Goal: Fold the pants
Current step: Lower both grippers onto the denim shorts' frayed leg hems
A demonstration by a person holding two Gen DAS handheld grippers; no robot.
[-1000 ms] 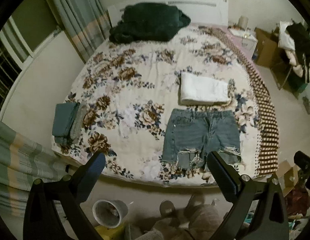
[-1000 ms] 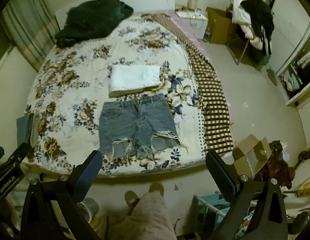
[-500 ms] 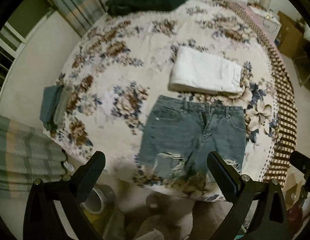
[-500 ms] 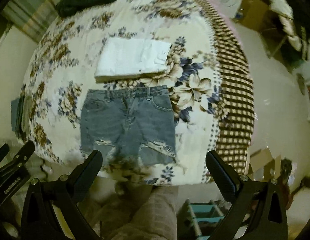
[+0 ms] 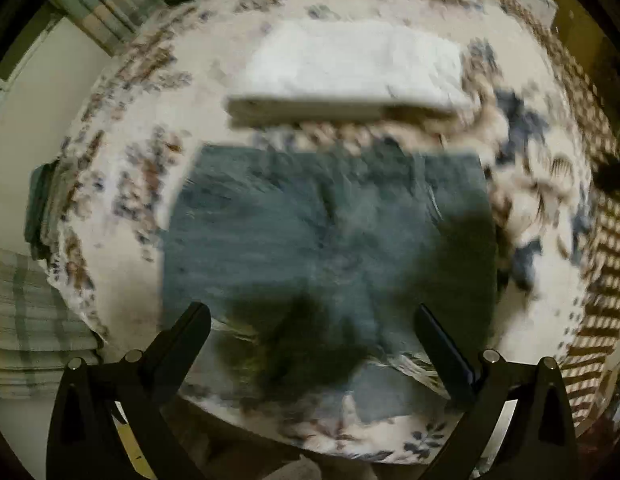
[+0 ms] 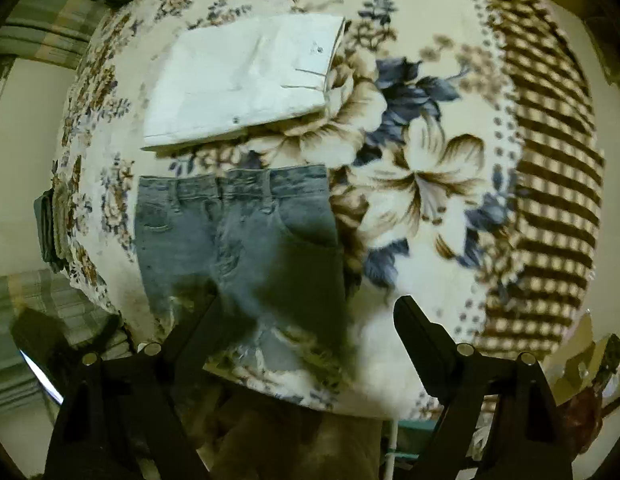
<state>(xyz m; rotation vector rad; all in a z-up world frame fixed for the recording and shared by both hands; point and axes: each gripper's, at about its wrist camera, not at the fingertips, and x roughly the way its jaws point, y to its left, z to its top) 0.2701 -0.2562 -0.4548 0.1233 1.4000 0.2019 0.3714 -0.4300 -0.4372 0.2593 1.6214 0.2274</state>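
Note:
Blue denim shorts [image 5: 322,232] with frayed, ripped hems lie flat on the floral bedspread [image 5: 129,184], waistband away from me. In the right wrist view the shorts [image 6: 237,236] sit left of centre. My left gripper [image 5: 310,332] is open and empty, hovering above the shorts' leg hems. My right gripper [image 6: 305,320] is open and empty above the shorts' right leg hem and the bedspread [image 6: 422,184] beside it. The left wrist view is motion-blurred.
A folded white garment [image 5: 350,68] lies just beyond the waistband; it also shows in the right wrist view [image 6: 241,80]. Folded teal cloth [image 5: 39,216] sits at the bed's left edge. A brown checked blanket [image 6: 550,168] runs along the right side. The bed's front edge is below the grippers.
Both grippers have moved forward and down toward the shorts, which now fill much more of each view. Both stay open and empty. The shorts have not moved.

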